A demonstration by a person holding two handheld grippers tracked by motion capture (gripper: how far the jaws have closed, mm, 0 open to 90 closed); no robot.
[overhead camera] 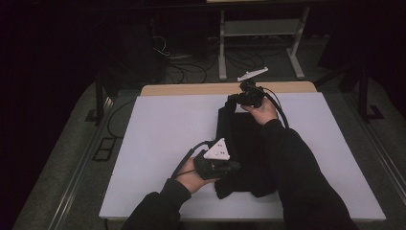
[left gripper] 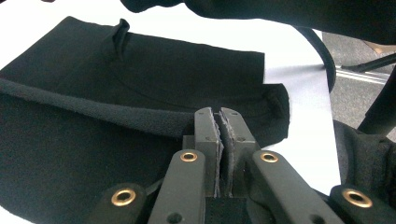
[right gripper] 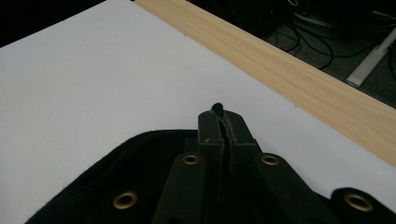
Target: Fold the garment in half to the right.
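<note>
A black cloth [overhead camera: 244,143] lies in folds on the white table top [overhead camera: 163,124], right of centre. My left gripper [overhead camera: 234,166] is at the cloth's near left edge. In the left gripper view its jaws [left gripper: 219,114] are shut on a thick folded edge of the cloth [left gripper: 140,74]. My right gripper [overhead camera: 232,99] is at the cloth's far end near the back of the table. In the right gripper view it [right gripper: 219,114] is shut, with a small tip of the cloth [right gripper: 130,163] poking out between the jaws.
A wooden strip [overhead camera: 191,88] runs along the table's far edge, also seen in the right gripper view [right gripper: 303,74]. Behind it stand a white table frame [overhead camera: 258,28] and loose cables [overhead camera: 182,67] on the floor. Bare white surface stretches left of the cloth.
</note>
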